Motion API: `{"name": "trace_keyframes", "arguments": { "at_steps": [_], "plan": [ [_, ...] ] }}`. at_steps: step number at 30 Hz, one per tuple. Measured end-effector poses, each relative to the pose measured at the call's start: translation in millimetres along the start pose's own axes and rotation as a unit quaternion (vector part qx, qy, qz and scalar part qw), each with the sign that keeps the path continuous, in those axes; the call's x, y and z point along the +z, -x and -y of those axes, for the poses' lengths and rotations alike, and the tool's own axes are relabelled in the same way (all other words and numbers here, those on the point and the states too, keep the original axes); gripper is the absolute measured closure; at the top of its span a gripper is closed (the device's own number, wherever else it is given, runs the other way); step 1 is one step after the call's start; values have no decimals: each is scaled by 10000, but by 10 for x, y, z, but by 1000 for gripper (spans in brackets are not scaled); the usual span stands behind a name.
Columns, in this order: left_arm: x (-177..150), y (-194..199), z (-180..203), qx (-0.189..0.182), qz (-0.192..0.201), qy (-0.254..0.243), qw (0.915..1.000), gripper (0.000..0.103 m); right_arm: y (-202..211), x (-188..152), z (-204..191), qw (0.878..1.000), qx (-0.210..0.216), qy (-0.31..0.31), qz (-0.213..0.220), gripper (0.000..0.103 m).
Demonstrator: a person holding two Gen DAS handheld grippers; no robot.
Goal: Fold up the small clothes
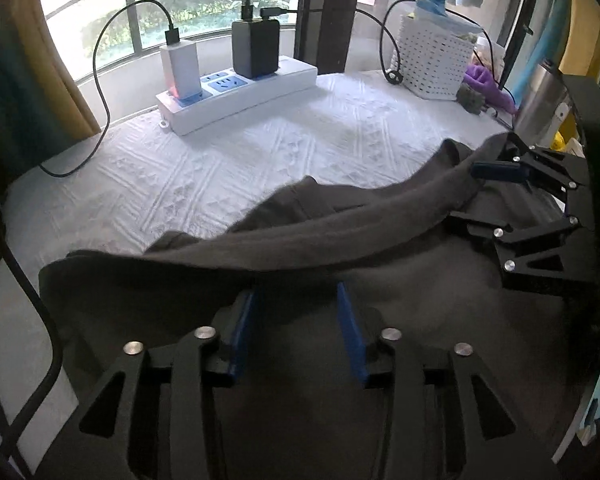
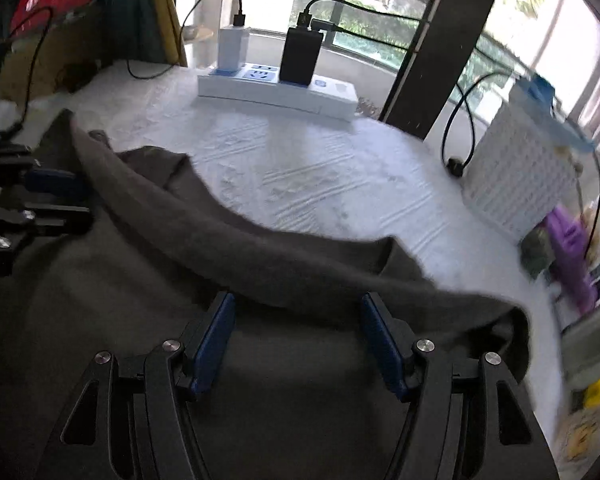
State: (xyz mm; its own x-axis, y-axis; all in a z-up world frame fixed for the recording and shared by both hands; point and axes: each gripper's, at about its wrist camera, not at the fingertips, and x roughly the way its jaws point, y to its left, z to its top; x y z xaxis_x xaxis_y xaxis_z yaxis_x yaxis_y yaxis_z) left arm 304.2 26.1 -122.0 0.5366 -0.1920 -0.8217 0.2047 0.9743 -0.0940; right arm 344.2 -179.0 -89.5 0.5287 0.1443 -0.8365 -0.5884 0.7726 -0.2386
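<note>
A dark grey garment lies on the white quilted surface, with a folded-over edge running across it as a raised ridge. In the left wrist view my left gripper hovers over the near part of the cloth. Its blue pads stand apart and press on nothing, and the ridge of cloth lies just past their tips. The right gripper is likewise open above the cloth, just short of the same fold. Each gripper also shows in the other's view, the right gripper and the left gripper.
A white power strip with a white charger, a black charger and trailing cables sits at the far edge by the window. A white perforated basket, a purple item and a metal flask stand at the right.
</note>
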Motion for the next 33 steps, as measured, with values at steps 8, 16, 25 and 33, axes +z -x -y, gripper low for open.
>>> {"name": "trace_keyframes", "arguments": {
  "at_steps": [8, 16, 25, 33],
  "plan": [
    [171, -80, -250, 38, 160, 432, 9989, 55, -173, 298, 317, 9997, -182, 3, 160, 36],
    [259, 153, -415, 396, 577, 692, 9951, 47, 84, 268, 869, 9956, -252, -741, 521, 35],
    [-124, 469, -433, 520, 619, 899, 9927, 44, 588, -605, 1187, 9902, -797, -1102, 300, 35],
    [-450, 593, -362, 651, 534, 1084, 9905, 43, 587, -1016, 1166, 9906, -817, -1094, 86, 35]
  ]
}}
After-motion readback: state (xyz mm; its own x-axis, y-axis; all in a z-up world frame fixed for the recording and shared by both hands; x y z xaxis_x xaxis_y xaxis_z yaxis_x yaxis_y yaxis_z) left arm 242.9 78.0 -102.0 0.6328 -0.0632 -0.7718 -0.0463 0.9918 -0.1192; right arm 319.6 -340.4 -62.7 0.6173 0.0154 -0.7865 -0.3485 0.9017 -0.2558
